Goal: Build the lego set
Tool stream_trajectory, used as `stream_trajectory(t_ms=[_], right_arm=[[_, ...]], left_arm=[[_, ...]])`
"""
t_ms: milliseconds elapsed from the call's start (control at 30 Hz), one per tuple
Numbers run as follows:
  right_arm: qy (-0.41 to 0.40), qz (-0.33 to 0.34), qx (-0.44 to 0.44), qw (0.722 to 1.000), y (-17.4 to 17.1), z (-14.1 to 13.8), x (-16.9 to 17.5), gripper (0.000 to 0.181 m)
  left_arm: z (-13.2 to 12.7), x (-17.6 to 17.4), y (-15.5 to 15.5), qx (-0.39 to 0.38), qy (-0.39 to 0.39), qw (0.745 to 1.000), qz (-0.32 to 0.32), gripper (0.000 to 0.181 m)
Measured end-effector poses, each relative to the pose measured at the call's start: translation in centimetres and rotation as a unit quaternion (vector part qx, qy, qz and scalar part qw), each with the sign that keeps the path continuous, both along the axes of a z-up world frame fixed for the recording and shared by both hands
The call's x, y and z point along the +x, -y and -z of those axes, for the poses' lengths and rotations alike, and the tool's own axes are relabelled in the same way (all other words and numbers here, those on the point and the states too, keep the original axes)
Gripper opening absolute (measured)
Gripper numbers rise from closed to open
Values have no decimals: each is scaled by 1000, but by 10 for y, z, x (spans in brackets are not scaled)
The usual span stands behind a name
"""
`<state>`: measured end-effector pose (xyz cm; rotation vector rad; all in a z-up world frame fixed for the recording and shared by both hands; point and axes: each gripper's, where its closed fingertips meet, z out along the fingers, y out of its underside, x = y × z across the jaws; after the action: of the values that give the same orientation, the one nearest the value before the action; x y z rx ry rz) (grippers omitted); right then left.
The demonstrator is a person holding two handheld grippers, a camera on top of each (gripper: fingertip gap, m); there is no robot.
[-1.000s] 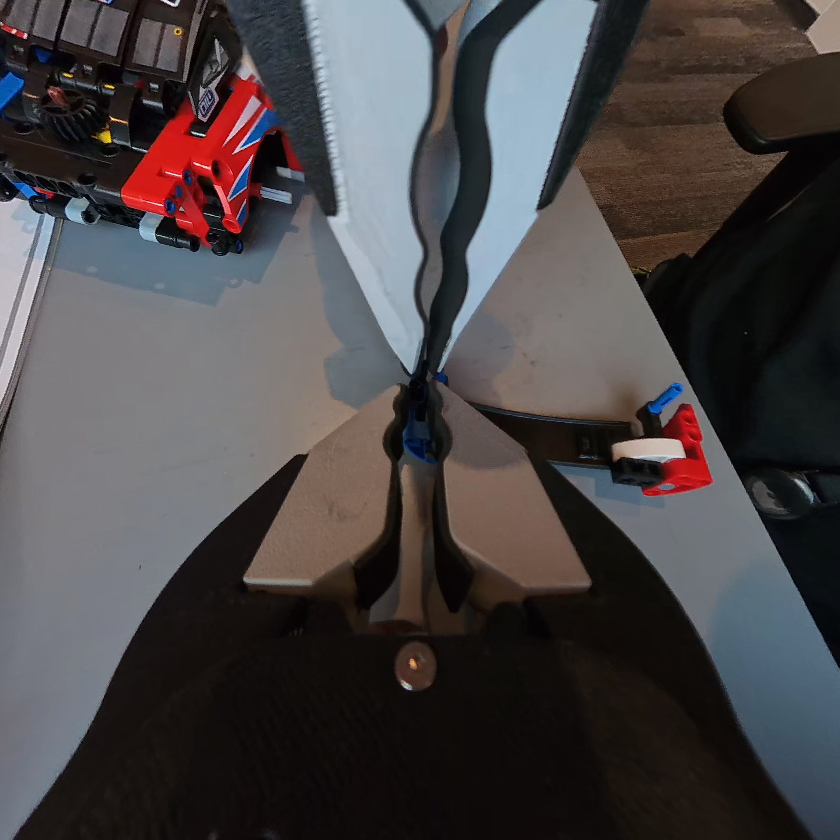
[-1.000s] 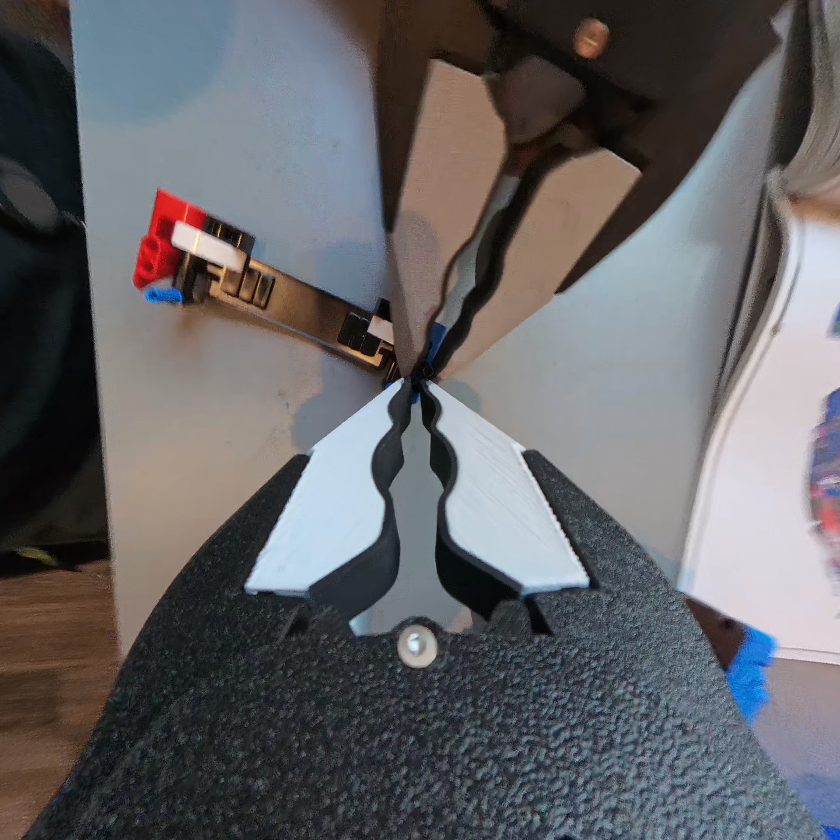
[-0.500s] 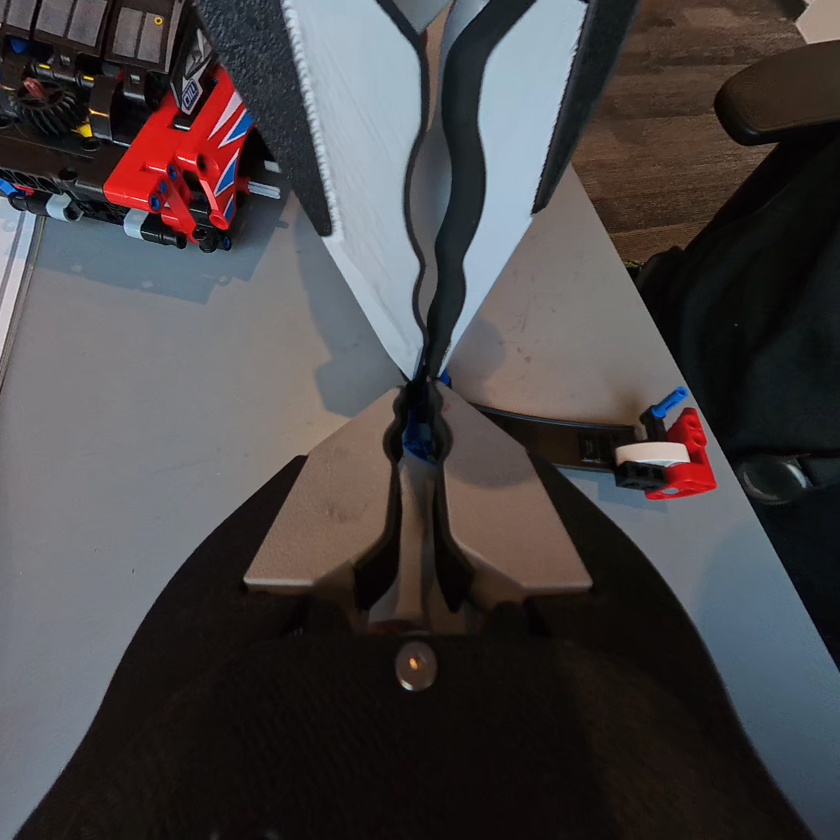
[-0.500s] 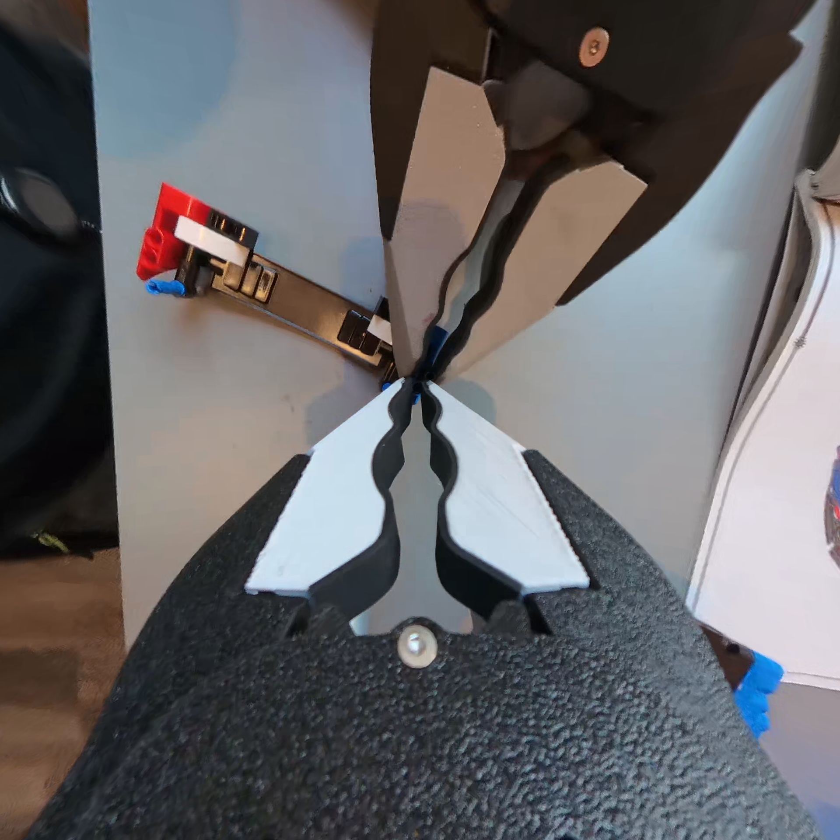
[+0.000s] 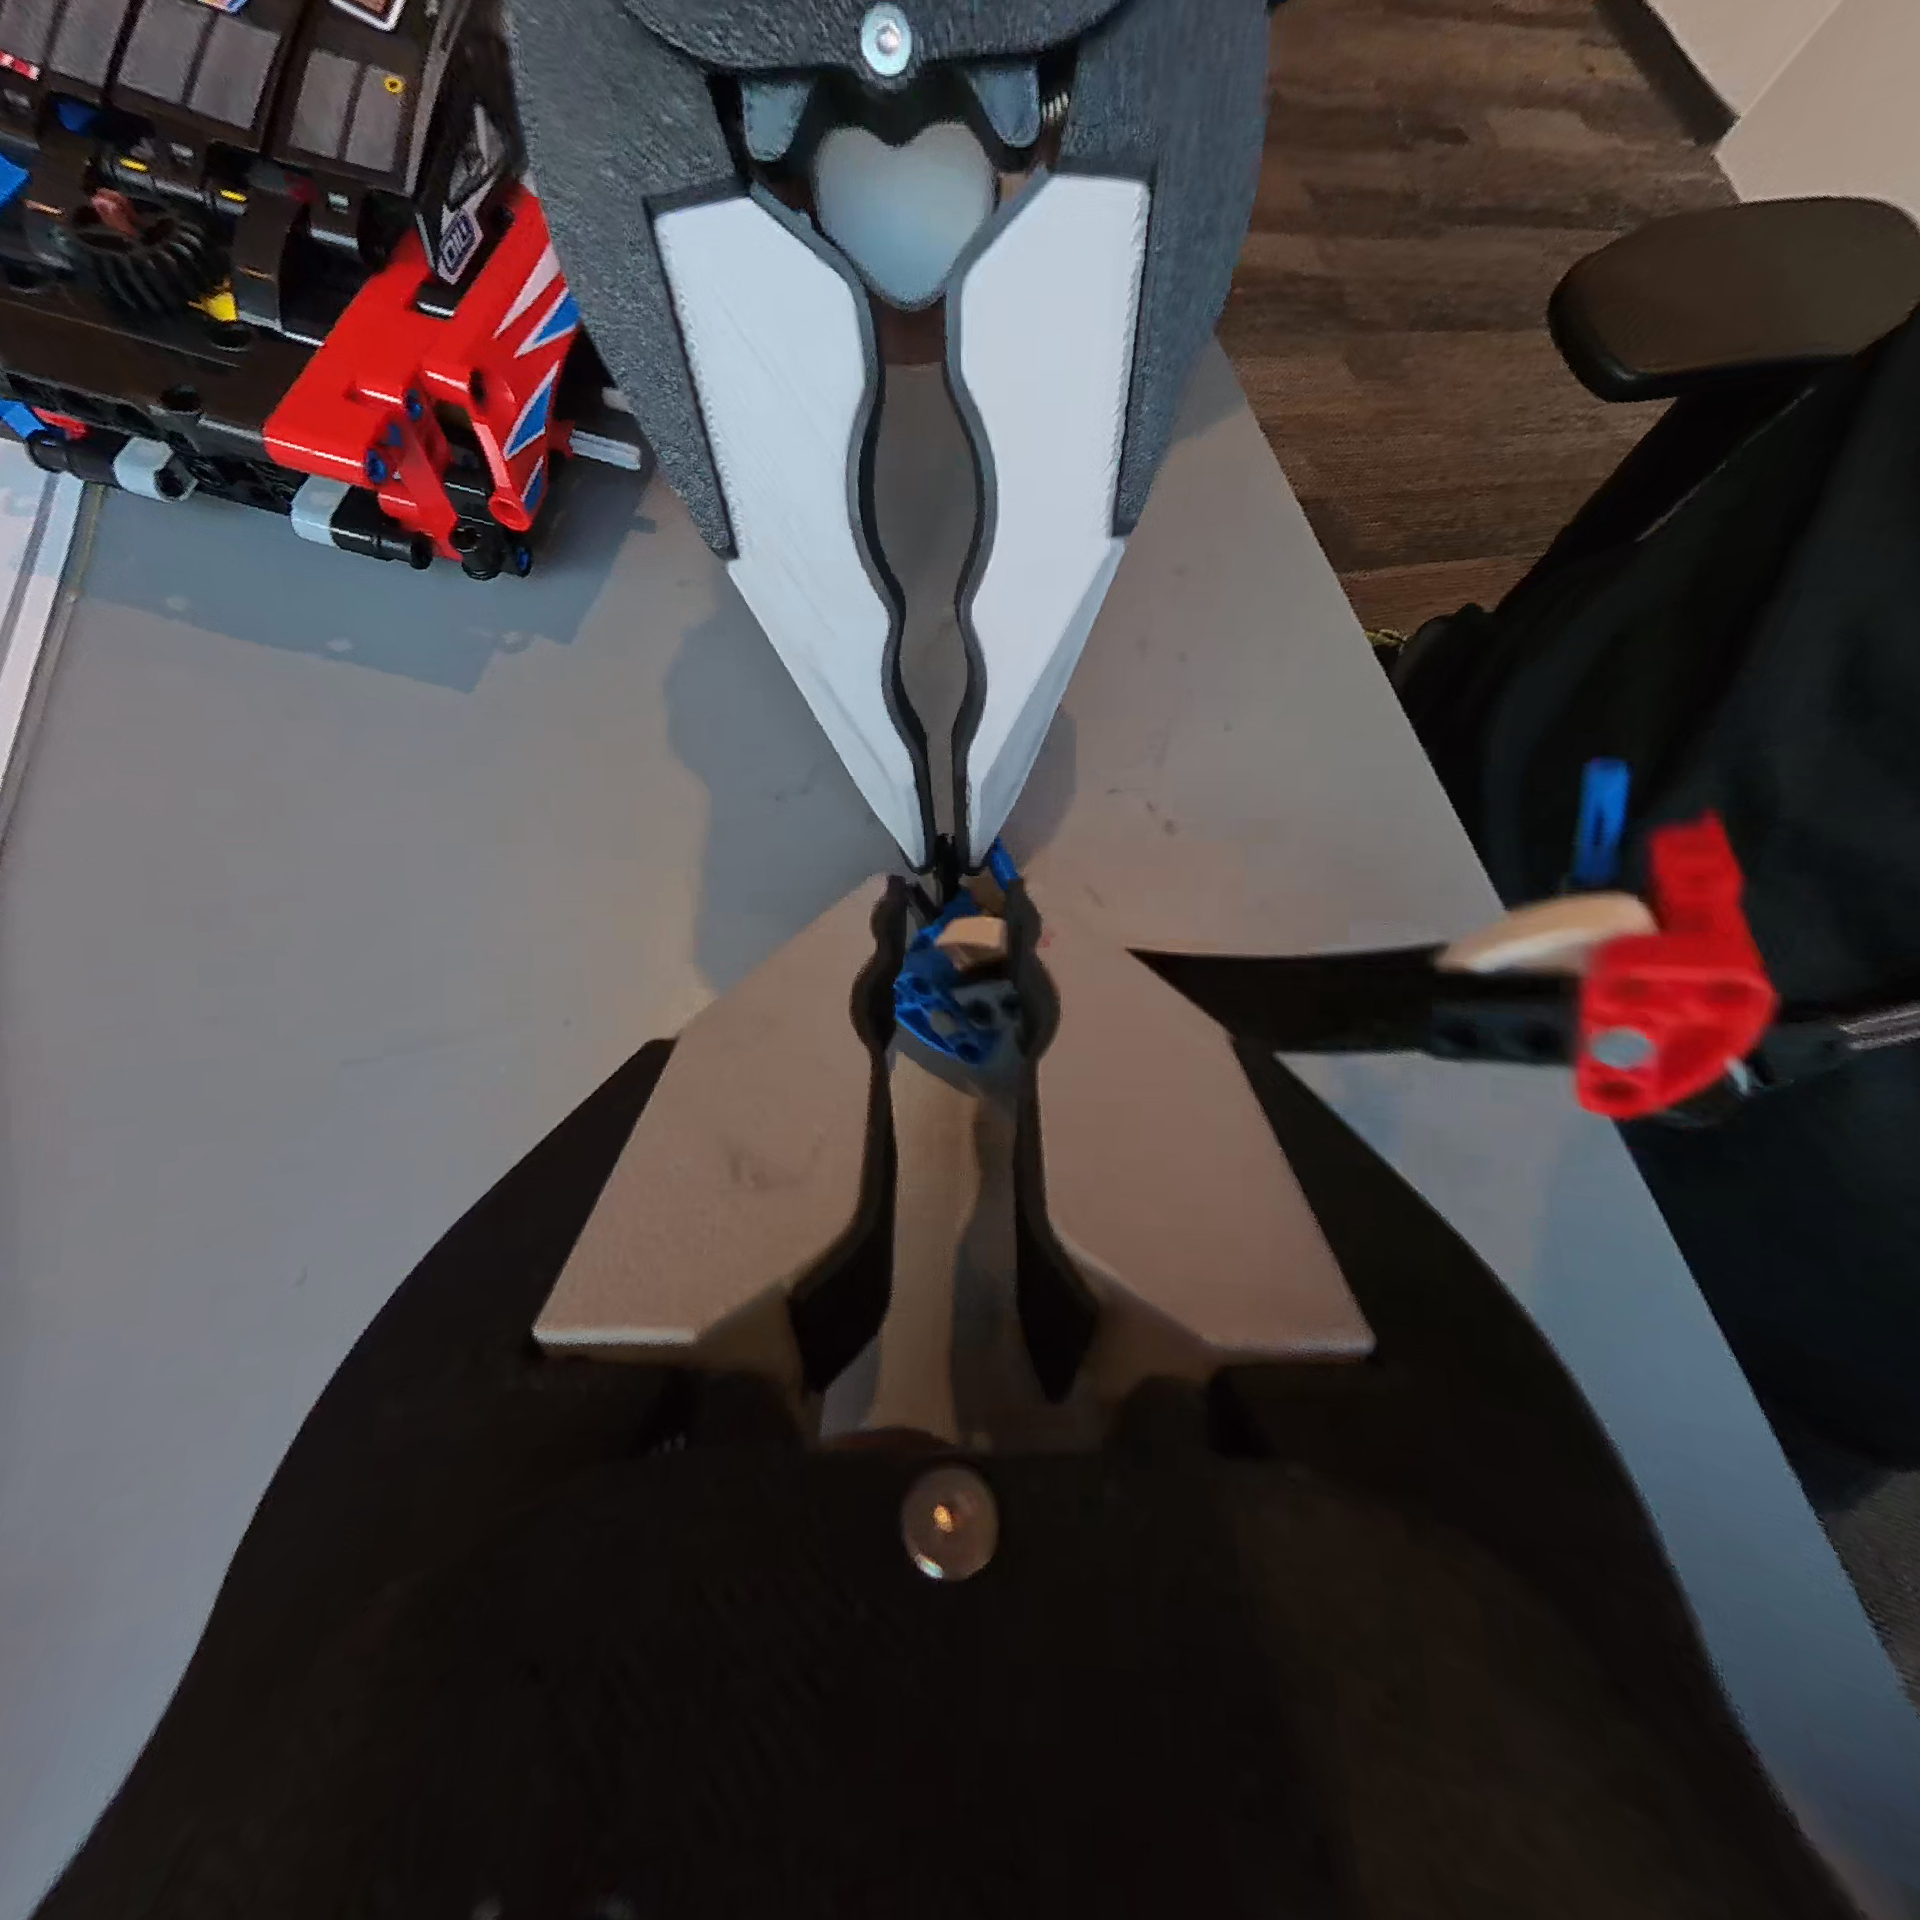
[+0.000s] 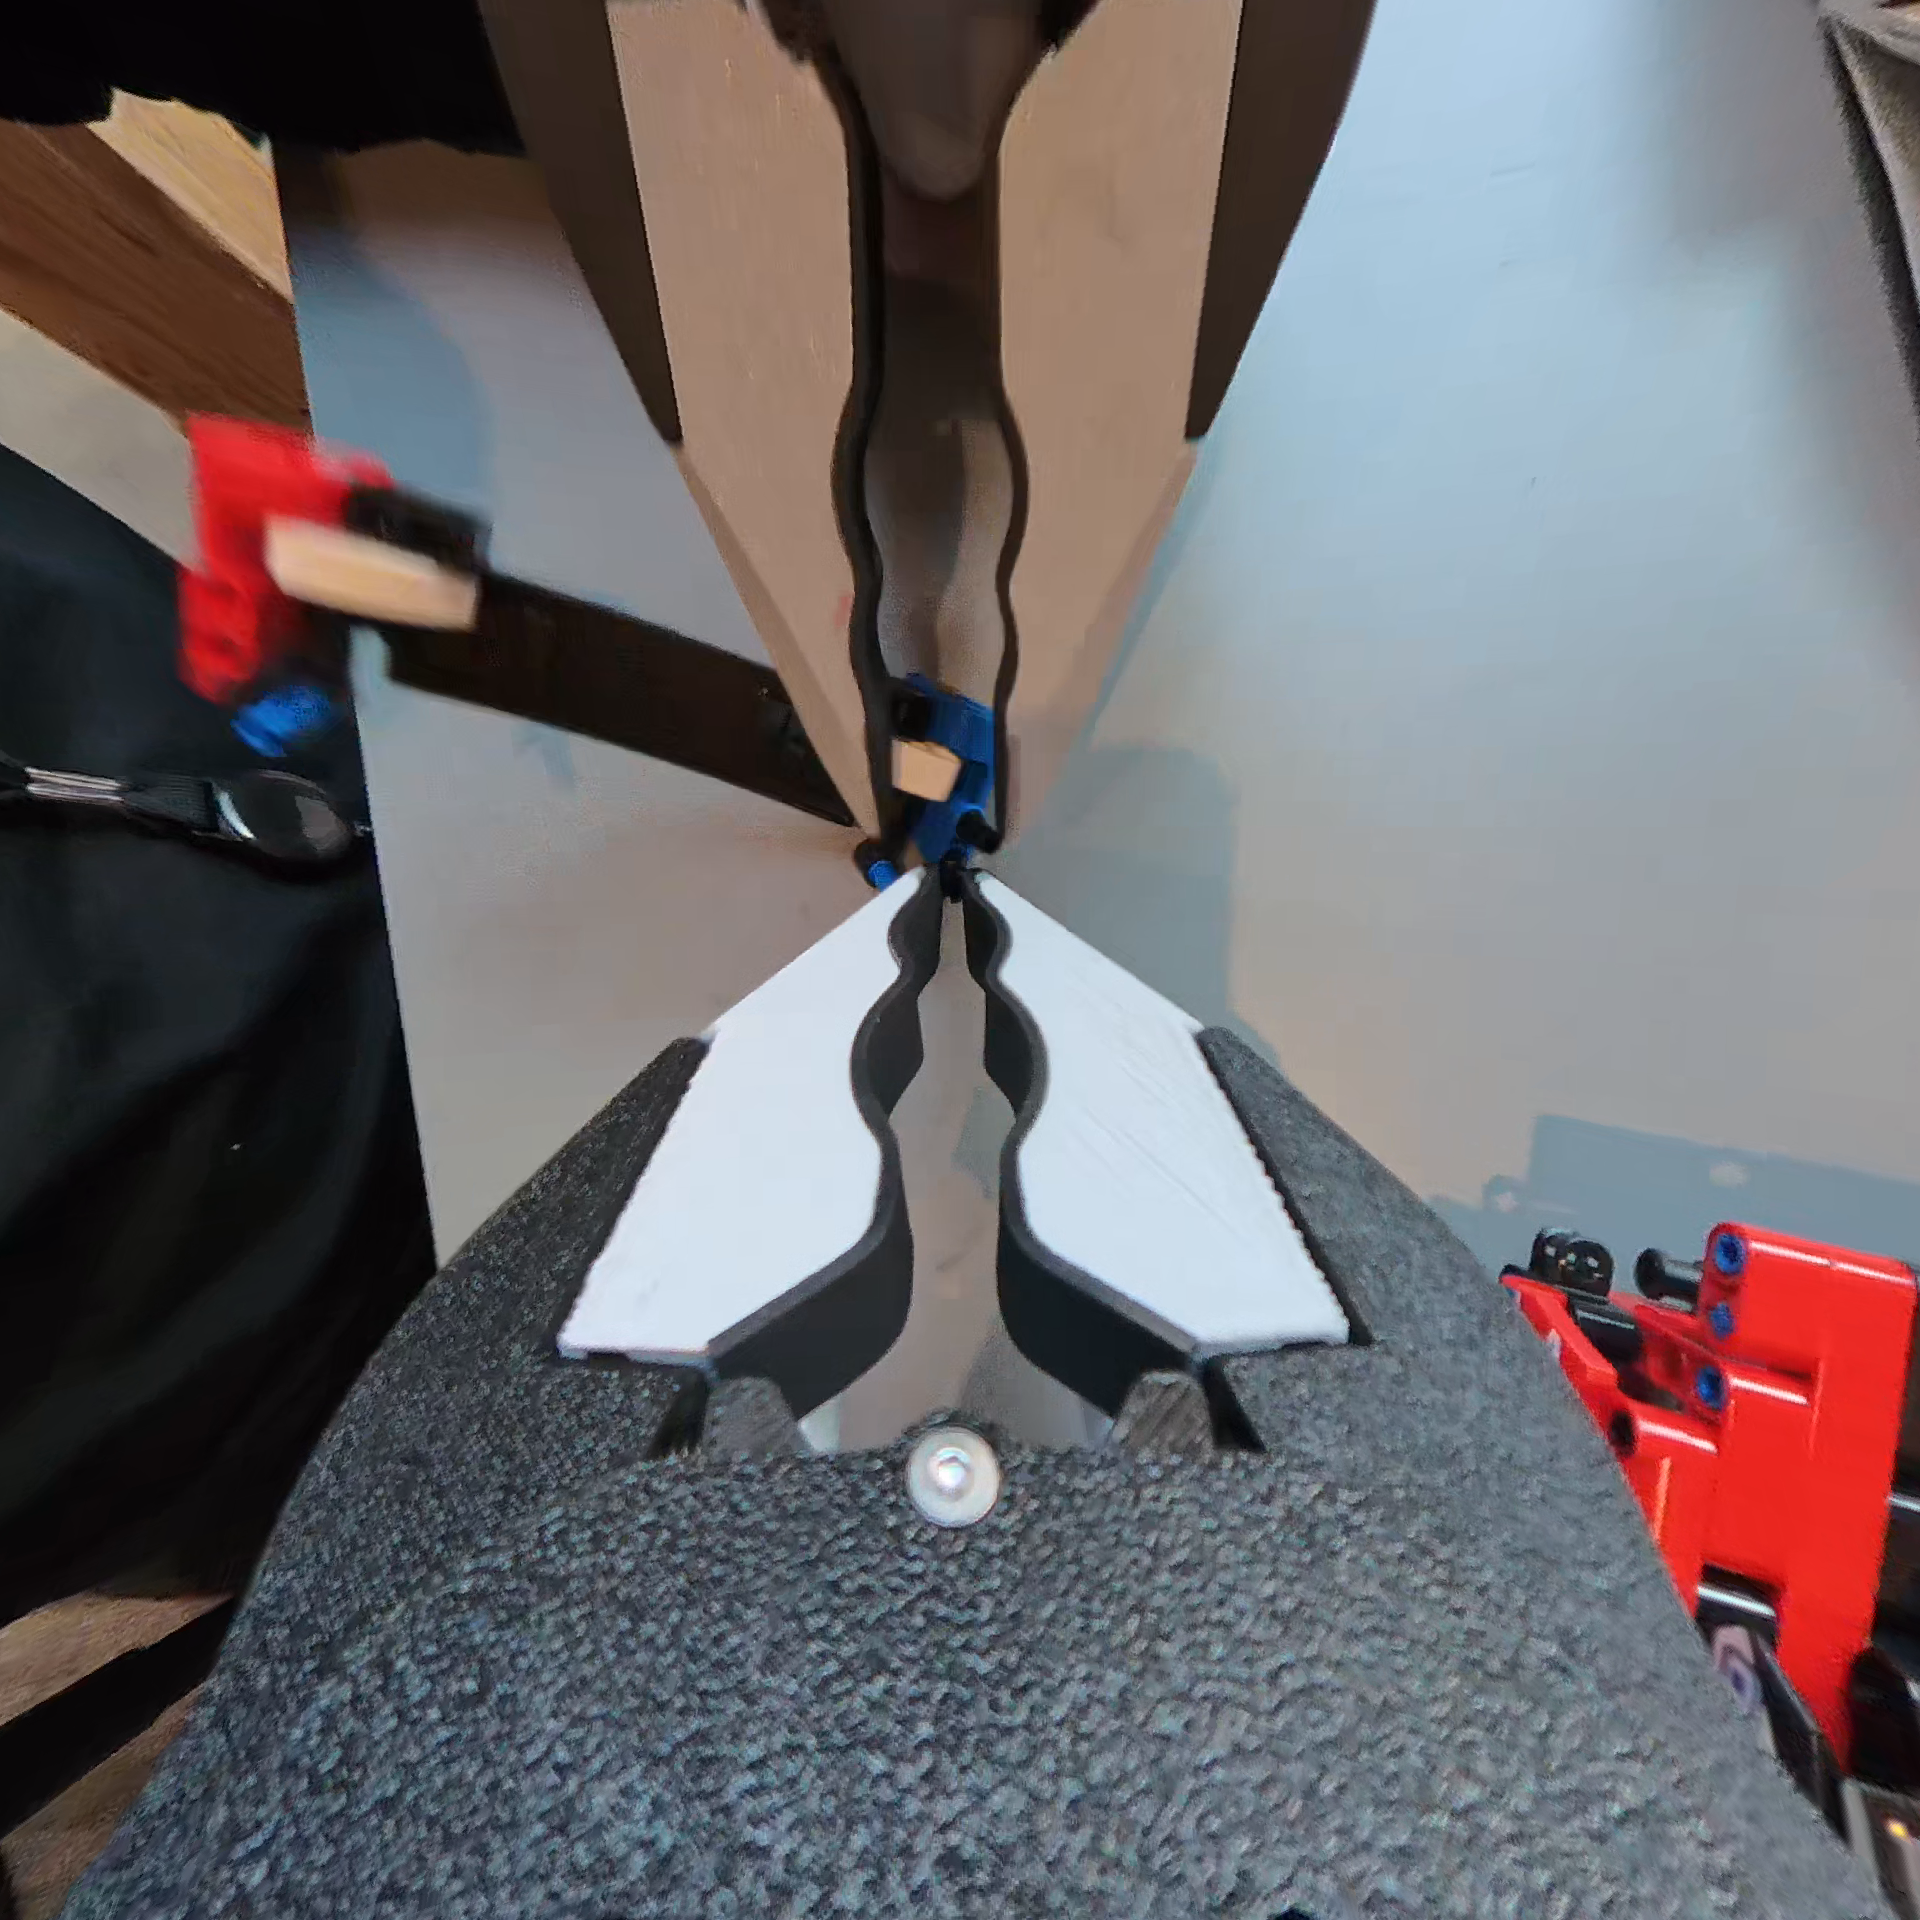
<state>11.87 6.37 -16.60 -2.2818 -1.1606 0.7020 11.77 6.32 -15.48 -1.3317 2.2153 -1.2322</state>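
Observation:
My left gripper (image 5: pixel 951 914), with tan fingers, is shut on the blue end (image 5: pixel 930 997) of a long black Lego beam (image 5: pixel 1299 997). The beam is held above the grey table (image 5: pixel 312 935) and sticks out to the right. Its far end carries a red piece (image 5: pixel 1662 997), a white piece (image 5: pixel 1548 930) and a blue pin (image 5: pixel 1600 821). My right gripper (image 6: pixel 945 883), with white fingers, meets it tip to tip and is shut on a small black piece at the blue end (image 6: pixel 951 748). The beam (image 6: pixel 623 665) runs left in the right wrist view.
A large red and black Lego vehicle (image 5: pixel 312 312) stands on the table at the back left, and shows at the lower right of the right wrist view (image 6: pixel 1714 1403). A black chair with an armrest (image 5: pixel 1745 270) stands past the table's right edge, over wood floor (image 5: pixel 1403 156).
The beam has come up off the table and its red end has swung higher and nearer the camera. Both grippers stayed shut and tip to tip. The right view has turned, bringing the vehicle in.

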Motion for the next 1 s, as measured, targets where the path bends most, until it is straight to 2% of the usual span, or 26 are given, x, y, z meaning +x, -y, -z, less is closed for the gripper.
stream_trajectory(t_ms=[233,367,500,600,733,900,1000], right_arm=[[-35,13,49,998,1,-7,-8,4],[-48,22,65,996,1,-13,-6,4],[-71,31,62,995,4,-16,-6,4],[-82,41,68,994,4,-19,-4,4],[-89,34,64,993,9,-18,-6,4],[-93,25,68,993,13,-19,-9,4],[-94,21,71,993,13,-19,-11,4]], left_arm=[[0,-14,-15,4,-41,998,-45,41],[4,-19,-6,-47,-72,996,-30,41],[17,-21,2,-25,-89,996,-12,33],[16,-19,9,-26,-80,996,0,31],[12,-20,12,-73,-81,994,0,33],[2,-15,10,-83,-50,995,0,9],[6,-14,13,-66,-54,996,7,11]])
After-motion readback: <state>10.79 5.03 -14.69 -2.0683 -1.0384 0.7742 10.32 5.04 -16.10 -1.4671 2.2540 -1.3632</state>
